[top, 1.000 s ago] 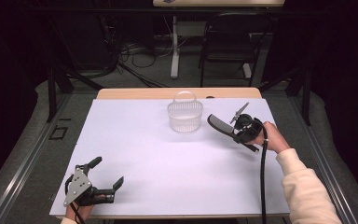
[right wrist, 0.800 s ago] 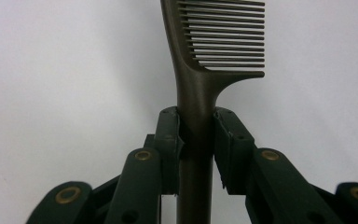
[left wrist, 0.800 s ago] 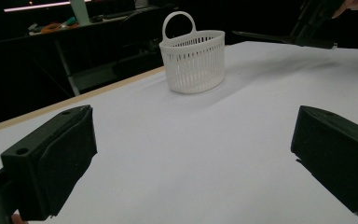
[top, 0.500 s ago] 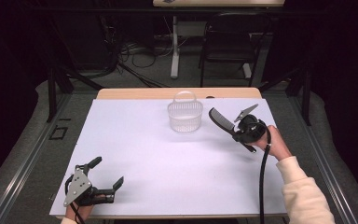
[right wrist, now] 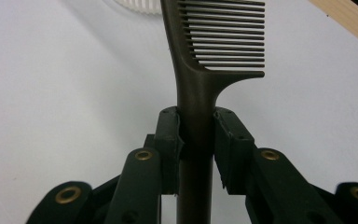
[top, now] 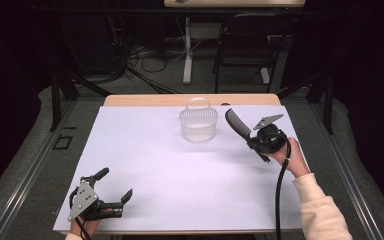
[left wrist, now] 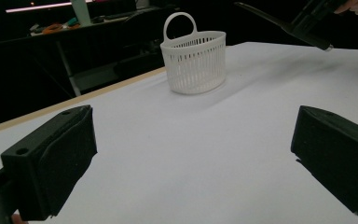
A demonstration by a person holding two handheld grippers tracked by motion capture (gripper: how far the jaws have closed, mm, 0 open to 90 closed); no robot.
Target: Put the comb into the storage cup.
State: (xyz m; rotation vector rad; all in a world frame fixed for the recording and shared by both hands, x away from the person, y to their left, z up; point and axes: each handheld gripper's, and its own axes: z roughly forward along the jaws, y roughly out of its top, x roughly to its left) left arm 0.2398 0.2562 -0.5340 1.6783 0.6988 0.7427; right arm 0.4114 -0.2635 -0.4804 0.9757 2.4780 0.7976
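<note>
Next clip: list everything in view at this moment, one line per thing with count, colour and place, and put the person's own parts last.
comb: 1, black, clamped by its handle in the right gripper, held up off the table to the right of the basket
basket: 1, white slatted with a loop handle, upright at the far middle of the table
table: 1, white cover with a wooden far edge, centre of the high view
chair: 1, black, on the floor beyond the table
left gripper: 1, black, jaws wide apart, near left corner of the table
right gripper: 1, black, shut on the comb, right side of the table
right hand: 1, cream sleeve behind it, holding the right gripper
</note>
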